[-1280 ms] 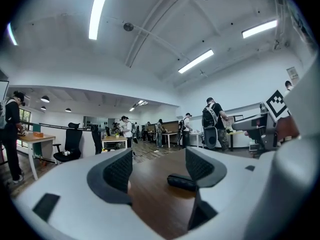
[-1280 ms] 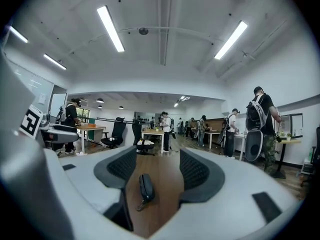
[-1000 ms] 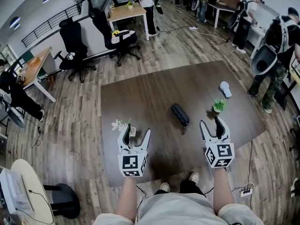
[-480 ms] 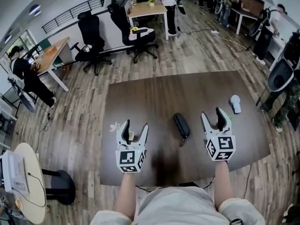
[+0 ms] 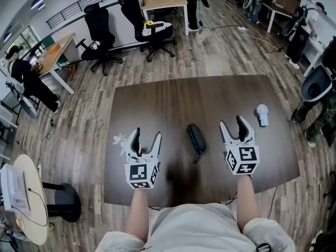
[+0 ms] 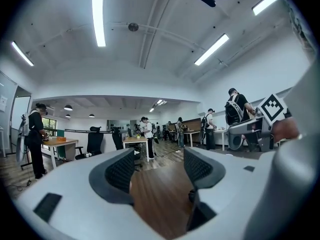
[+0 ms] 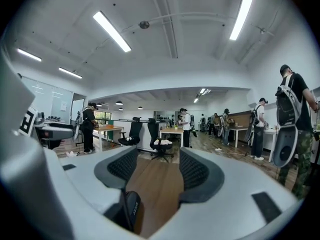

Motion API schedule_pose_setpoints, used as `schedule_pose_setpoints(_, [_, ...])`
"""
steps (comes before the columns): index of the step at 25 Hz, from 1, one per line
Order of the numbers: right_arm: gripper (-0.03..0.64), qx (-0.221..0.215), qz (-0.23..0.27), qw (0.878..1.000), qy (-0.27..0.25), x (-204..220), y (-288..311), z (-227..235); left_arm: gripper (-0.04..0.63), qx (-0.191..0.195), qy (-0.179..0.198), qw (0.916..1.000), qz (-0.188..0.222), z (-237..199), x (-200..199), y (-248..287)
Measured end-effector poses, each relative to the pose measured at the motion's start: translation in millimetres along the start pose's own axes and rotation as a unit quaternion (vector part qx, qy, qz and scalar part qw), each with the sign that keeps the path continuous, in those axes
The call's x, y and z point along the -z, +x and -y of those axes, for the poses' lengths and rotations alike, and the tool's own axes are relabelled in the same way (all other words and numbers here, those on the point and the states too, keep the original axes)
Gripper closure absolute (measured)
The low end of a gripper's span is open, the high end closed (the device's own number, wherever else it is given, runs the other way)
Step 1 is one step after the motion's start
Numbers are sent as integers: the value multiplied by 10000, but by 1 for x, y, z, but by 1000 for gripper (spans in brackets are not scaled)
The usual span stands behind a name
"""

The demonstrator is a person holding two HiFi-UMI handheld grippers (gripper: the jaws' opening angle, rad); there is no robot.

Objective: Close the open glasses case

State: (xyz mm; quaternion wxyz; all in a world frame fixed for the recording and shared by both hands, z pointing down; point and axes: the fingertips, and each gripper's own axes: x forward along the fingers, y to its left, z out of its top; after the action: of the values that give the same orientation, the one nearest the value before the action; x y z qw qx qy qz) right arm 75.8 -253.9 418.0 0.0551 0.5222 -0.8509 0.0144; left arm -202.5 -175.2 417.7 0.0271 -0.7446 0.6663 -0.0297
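A black oblong glasses case (image 5: 196, 138) lies on the dark brown table (image 5: 173, 96), lengthwise away from me; from above I cannot tell how its lid stands. My left gripper (image 5: 145, 136) hovers to its left, open; its jaws have just been closing a little, with nothing between them. My right gripper (image 5: 232, 124) hovers to the case's right, open and empty too. In the right gripper view the case's dark end (image 7: 131, 209) shows low at the left, outside the jaws. In the left gripper view only bare tabletop (image 6: 160, 204) lies between the pads.
A small white flower (image 5: 119, 139) lies just left of the left gripper. A white handheld object (image 5: 262, 114) lies at the table's right. Office chairs (image 5: 100, 30), desks and several people stand beyond the table's far edge. My legs are at the near edge.
Both grippers have moved forward over the table and now flank the case on either side. The case has not moved.
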Motion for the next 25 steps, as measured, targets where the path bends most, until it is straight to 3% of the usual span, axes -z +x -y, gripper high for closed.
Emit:
schedule_pose_setpoints(9, [337,-759,-1173,9901,-163,73,38,-62,284,-50,109,9999,-88,5,10,-2])
schedule_pose_setpoints(15, [319,-1308,-2250,9647,-395,149,61,-110,284,-126,196,9996,-182,4,20,-8])
schedule_pose_setpoints(21, [281,-1212,-3216,9373,-581,219,71,-118,285,-226,154,9993,-272,4,25,-19])
schedule_pose_setpoints(25, [279,-1083,-3539,9270,-609,246,77,-112,285,-242,127,9990,-362,6,34,-24])
